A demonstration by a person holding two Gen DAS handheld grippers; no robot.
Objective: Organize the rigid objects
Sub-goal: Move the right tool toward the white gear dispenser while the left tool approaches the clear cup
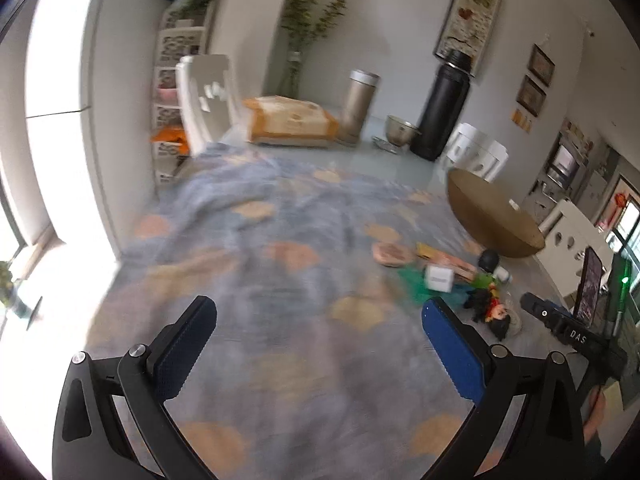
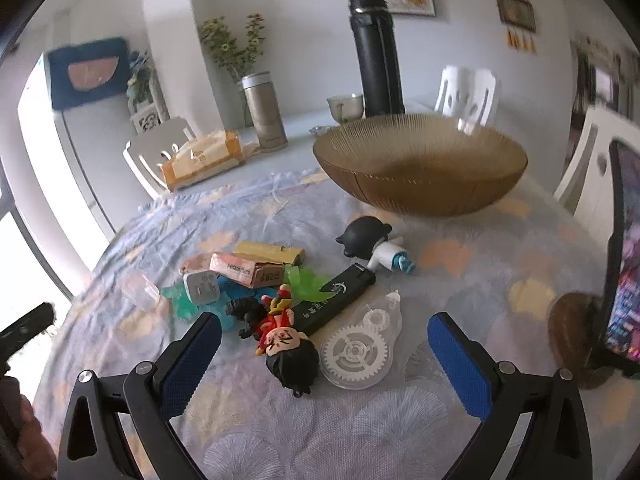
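Note:
A pile of small rigid objects lies on the blue patterned cloth (image 2: 280, 420): a red-and-black doll figure (image 2: 286, 340), a black lighter (image 2: 340, 296), a clear correction-tape dispenser (image 2: 362, 344), a black-and-white figure (image 2: 372, 246), small boxes (image 2: 256, 268), a white plug (image 2: 202, 286) and green plastic pieces (image 2: 306, 282). A brown ribbed glass bowl (image 2: 420, 168) stands behind them. My right gripper (image 2: 324, 340) is open, its jaws either side of the doll and dispenser. My left gripper (image 1: 320, 320) is open and empty over bare cloth; the pile (image 1: 440, 276) and bowl (image 1: 492, 216) lie to its right.
At the back of the table stand a tissue pack (image 2: 204, 164), a gold flask (image 2: 264, 112), a tall black flask (image 2: 376, 52) and a cup (image 2: 346, 106). White chairs (image 2: 468, 92) ring the table. A phone on a stand (image 2: 624, 256) is at the right.

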